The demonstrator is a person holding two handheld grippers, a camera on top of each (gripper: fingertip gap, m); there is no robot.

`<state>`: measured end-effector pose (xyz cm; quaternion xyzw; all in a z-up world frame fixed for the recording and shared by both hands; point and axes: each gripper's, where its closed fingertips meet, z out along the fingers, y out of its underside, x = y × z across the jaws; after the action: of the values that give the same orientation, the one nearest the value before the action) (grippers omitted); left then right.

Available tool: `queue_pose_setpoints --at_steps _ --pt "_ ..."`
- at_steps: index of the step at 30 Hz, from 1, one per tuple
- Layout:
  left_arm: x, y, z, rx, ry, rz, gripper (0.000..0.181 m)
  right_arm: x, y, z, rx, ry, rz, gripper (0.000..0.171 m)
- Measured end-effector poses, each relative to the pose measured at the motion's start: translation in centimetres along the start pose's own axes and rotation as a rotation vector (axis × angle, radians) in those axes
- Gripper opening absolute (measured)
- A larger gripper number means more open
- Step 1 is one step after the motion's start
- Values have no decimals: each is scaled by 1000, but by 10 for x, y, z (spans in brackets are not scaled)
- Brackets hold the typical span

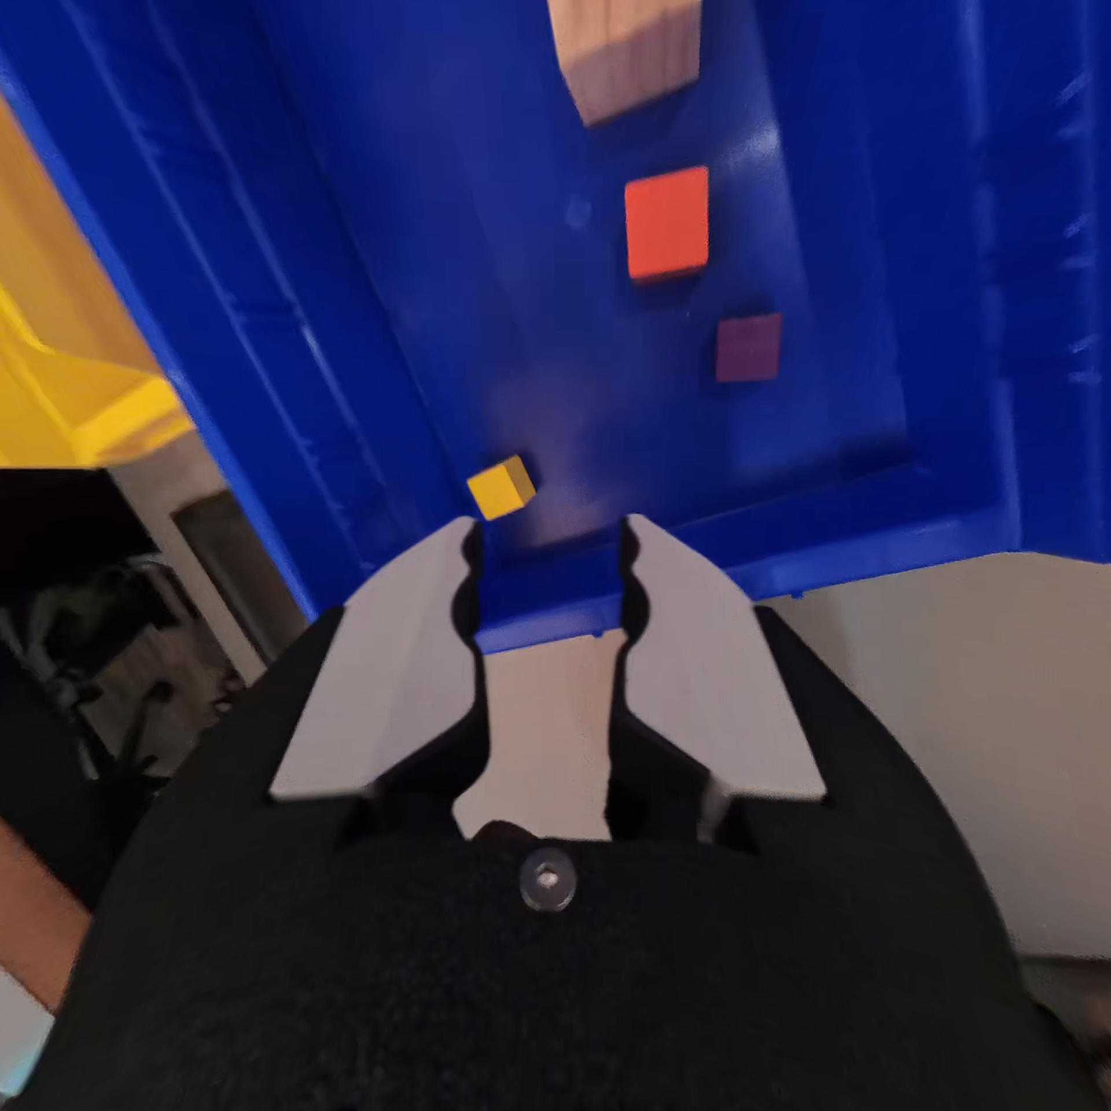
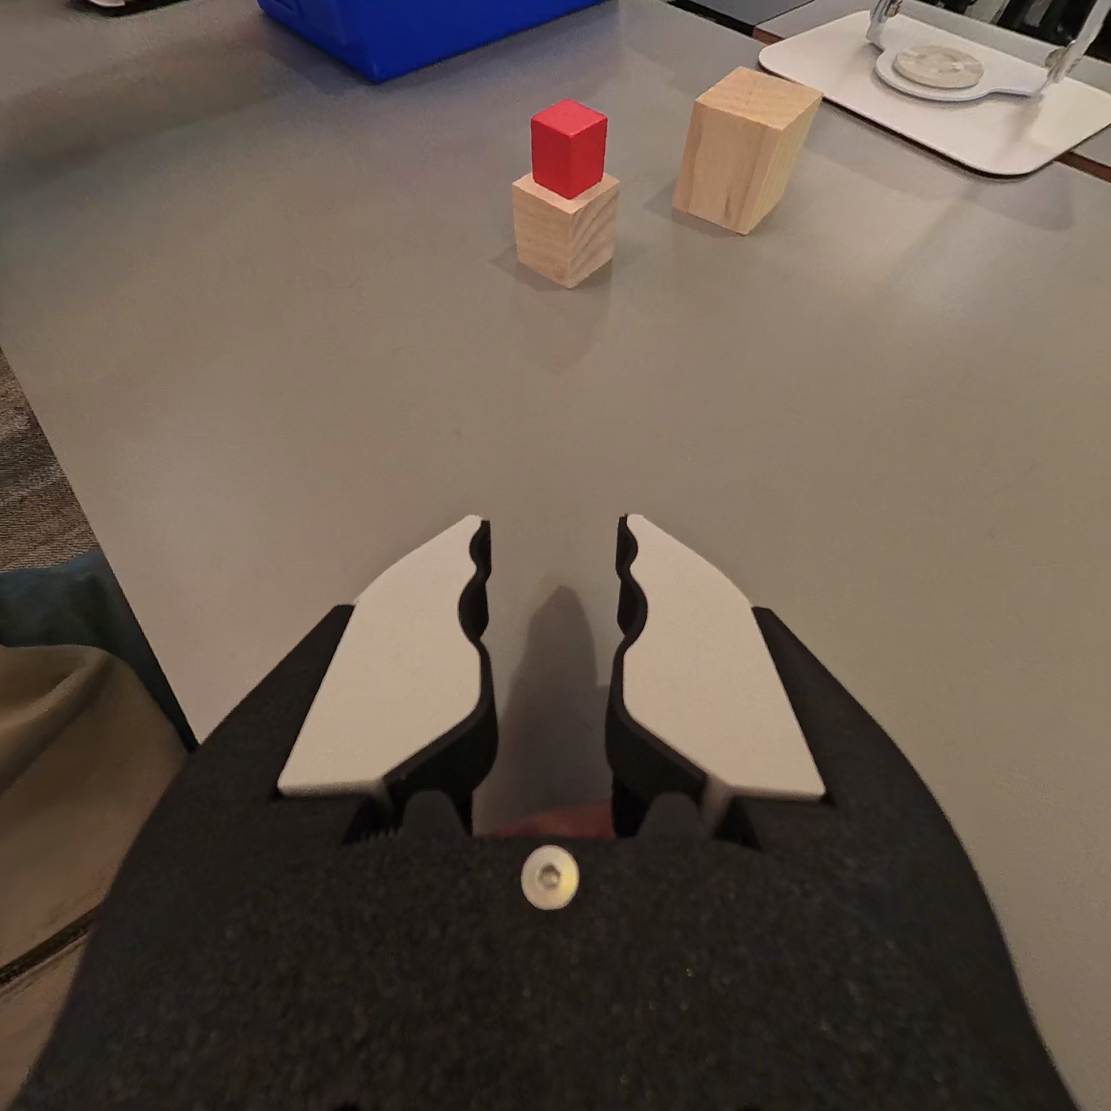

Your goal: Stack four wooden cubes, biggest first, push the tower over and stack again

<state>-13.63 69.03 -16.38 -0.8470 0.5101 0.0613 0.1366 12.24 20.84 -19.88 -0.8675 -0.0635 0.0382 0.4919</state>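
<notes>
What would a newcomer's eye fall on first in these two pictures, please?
Probably the red cube on a small wooden cube mid-table, a larger wooden block to its right. In the left wrist view, the blue bin holds orange, purple and yellow cubes.

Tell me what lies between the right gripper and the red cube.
Right wrist view: only bare grey table between the right gripper and the red cube, which sits atop a small wooden cube.
</notes>
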Motion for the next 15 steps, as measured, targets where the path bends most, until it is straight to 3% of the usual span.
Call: queue_pose_setpoints --at_steps 2,6,11,15 --pt "5 10 14 -74 60 -66 61 -2 -1 1 3 -6 -2 40" --pt "13 8 40 -133 168 -292 64 -6 -4 1 9 -20 -9 40" --pt "-9 14 52 -184 69 -407 73 -5 -7 -3 23 -25 -4 40" --pt "-15 14 54 -188 1 -419 70 -3 -7 -4 32 -29 11 40"
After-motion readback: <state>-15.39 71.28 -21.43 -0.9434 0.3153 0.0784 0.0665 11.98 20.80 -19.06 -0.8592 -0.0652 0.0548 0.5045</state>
